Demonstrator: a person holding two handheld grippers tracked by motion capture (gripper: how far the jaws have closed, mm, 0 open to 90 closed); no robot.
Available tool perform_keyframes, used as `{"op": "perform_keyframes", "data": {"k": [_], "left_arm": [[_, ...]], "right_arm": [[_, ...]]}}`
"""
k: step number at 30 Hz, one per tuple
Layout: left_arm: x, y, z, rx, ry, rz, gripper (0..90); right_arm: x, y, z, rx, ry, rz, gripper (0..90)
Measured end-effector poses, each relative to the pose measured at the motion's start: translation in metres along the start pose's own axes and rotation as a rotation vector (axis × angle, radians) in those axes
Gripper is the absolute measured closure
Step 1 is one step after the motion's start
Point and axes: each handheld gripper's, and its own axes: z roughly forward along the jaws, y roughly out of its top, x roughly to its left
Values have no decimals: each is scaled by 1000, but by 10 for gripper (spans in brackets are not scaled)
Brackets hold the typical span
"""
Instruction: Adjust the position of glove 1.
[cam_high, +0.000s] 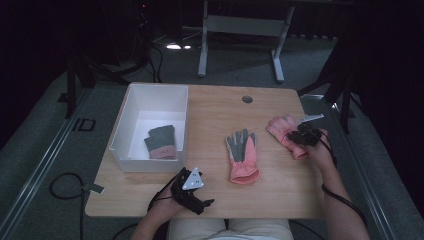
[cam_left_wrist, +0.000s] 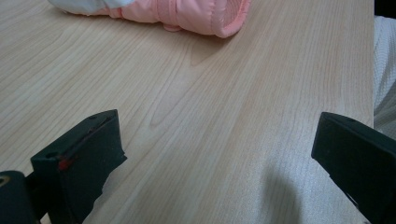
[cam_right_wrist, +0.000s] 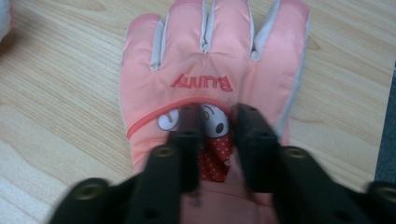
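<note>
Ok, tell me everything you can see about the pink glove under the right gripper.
The pink glove lies flat near the right edge of the wooden table, fingers pointing away from the person. It looks like smooth padded fabric with pale grey strips between the fingers, red "Bunny" lettering and a cartoon face above a red dotted patch. The right gripper is on its back, jaws narrowed around a fold of fabric at the face.

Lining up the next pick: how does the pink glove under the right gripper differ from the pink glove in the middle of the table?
The right glove lies pink side up, with the right gripper narrowed on it. The middle glove shows grey fingers and palm and lies untouched. Both are pink, flat on the table, fingers pointing away.
</note>
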Motion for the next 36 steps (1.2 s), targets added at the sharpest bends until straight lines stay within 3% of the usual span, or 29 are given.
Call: {"op": "perform_keyframes", "data": {"k": [4, 8, 11, 13, 16, 18, 20, 22, 23, 36], "left_arm": [[1, 0, 0, -3, -1, -4, 15], [0, 0, 0, -2, 1, -1, 15], [0, 0, 0, -5, 1, -3, 15], [0, 0, 0, -7, 0, -7, 15], [1, 0, 0, -5, 0, -3, 15], [1, 0, 0, -9, -2, -5, 15], [0, 1, 0, -5, -2, 3, 15], [0, 1, 0, -6, -1, 1, 15], [0, 1, 0, -9, -3, 0, 15], [-1, 2, 0, -5, 0, 9, 15]], "right_arm": [[1, -1, 0, -5, -10, 35, 819], [9, 3, -6, 8, -61, 50, 858], [18, 11, -26, -24, -73, 123, 864], [21, 13, -32, -37, -73, 133, 864], [35, 17, -61, -103, -96, 183, 863], [39, 18, -69, -111, -98, 195, 864], [49, 16, -87, -133, -127, 235, 863], [52, 14, -92, -137, -129, 253, 863], [59, 11, -100, -139, -133, 287, 863], [100, -13, -108, -129, -138, 388, 863]]}}
